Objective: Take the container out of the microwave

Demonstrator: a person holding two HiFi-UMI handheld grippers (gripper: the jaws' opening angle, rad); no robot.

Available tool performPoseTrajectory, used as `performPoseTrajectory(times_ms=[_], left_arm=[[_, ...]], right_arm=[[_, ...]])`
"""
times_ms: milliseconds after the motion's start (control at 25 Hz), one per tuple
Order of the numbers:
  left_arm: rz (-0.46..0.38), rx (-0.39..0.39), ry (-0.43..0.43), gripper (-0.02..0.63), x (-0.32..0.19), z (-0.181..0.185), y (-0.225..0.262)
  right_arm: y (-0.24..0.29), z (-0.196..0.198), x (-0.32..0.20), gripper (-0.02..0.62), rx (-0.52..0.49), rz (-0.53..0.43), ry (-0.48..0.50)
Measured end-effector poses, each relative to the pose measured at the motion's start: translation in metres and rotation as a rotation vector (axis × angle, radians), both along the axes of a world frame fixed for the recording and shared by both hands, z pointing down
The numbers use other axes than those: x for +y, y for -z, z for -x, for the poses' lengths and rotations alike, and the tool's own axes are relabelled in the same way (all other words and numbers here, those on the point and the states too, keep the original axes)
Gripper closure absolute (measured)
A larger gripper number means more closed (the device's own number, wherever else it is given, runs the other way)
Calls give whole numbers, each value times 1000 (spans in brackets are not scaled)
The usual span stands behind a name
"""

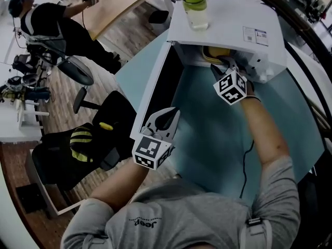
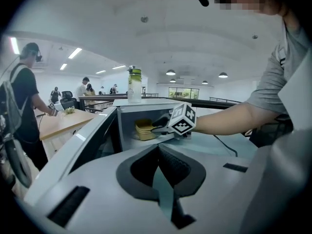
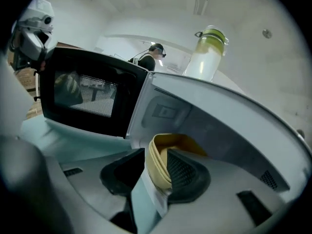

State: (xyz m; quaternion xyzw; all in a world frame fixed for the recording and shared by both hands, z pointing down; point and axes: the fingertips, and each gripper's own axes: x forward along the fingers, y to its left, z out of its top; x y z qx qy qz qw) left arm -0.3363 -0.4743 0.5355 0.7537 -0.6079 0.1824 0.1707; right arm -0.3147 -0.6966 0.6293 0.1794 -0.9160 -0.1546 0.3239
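Fingers (image 3: 184, 173) spread, right gripper (image 3: 153, 172) straddles the container (image 3: 173, 143) rim; left gripper (image 2: 158, 165) closed above teal table (image 1: 218, 139), wooden desk (image 2: 63, 121) beyond.

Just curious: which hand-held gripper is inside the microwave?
The right hand-held gripper: its jaws straddle the yellow container inside the microwave. The left hand-held gripper is outside.

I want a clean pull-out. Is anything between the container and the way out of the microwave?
Nothing visible. The door is swung wide open, and the container sits in the microwave, its wall between the right gripper's open jaws. The left gripper is off to the door side.
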Motion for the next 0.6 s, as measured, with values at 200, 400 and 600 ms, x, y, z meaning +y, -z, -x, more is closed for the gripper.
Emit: performPoseTrajectory(times_ms=[200, 400, 600], left_arm=[[-22, 55, -112, 589, -13, -38, -8], [-29, 83, -156, 589, -25, -51, -15], [-8, 114, -142, 589, -31, -48, -25]], right_arm=[[-14, 7, -18, 454, 86, -67, 18], [-30, 15, -30, 443, 175, -117, 49], [-41, 23, -32, 440, 227, -153, 87]])
